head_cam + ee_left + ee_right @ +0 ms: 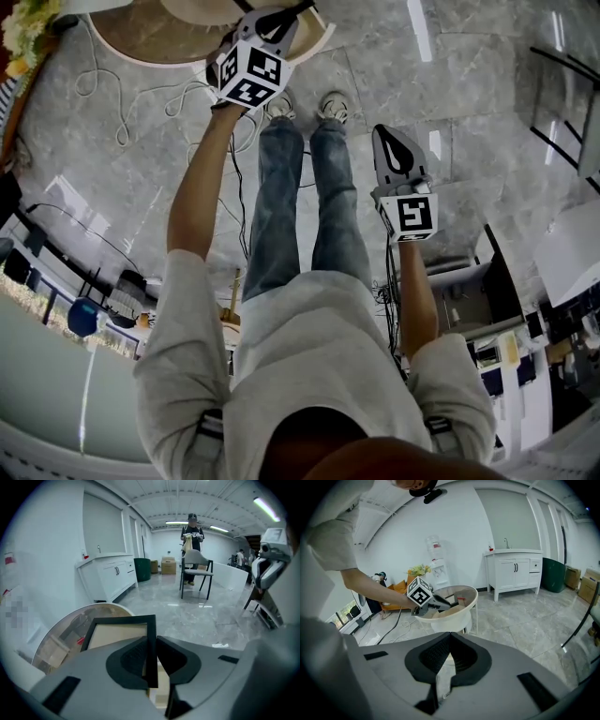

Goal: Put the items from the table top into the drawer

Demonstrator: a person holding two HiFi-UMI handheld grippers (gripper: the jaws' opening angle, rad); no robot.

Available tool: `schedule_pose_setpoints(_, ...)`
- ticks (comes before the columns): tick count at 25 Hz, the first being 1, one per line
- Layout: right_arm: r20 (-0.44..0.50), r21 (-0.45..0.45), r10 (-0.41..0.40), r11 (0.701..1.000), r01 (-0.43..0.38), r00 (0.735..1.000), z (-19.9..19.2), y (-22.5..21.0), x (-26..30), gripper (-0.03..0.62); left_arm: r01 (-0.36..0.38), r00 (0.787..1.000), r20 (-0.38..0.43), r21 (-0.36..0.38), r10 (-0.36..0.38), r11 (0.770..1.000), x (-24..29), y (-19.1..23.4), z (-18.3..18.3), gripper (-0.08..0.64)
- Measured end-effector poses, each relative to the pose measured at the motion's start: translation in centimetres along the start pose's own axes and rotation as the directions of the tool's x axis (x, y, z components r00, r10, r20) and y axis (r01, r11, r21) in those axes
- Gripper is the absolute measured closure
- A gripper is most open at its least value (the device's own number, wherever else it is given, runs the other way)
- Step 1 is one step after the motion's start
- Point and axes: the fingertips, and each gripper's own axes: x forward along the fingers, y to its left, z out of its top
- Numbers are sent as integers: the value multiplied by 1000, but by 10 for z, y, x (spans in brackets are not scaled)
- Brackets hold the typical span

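My left gripper [151,660] is shut on the right edge of a black picture frame [117,635] with a beige inside, held tilted above the round white table [56,634]. In the head view the left gripper [281,23] reaches forward over that table [141,42]. The right gripper view shows the table [452,616] with its raised rim, the left gripper [438,603] over it, and some cardboard-coloured items [461,596] lying on it. My right gripper [449,644] is shut with nothing between its pads; it hangs over the floor at the right [394,150].
Cables [122,103] trail over the grey marble floor beside the person's legs. A grey chair [194,571] with a person [191,529] behind it stands farther off. White cabinets [513,571], a water dispenser [436,557] and a green bin [555,573] line the walls.
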Motion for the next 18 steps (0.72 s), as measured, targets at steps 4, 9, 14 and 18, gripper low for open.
schedule_pose_setpoints(4, 18, 32, -40, 999, 40, 999, -5, -15, -18, 569, 88, 995, 50, 79, -92, 993, 18, -52, 51, 485)
schedule_pose_setpoints(9, 41, 99, -126, 988, 121, 991, -19, -39, -44, 569, 206, 972, 79, 160, -221, 965, 41, -122, 94, 485)
schedule_pose_setpoints(14, 41, 163, -198, 968, 189, 979, -43, -60, -65, 569, 305, 944, 60, 212, -324, 928, 66, -179, 107, 485)
schedule_pose_setpoints(18, 24, 211, -242, 950, 231, 970, -64, -72, -77, 569, 367, 924, 26, 229, -382, 902, 83, -212, 100, 485)
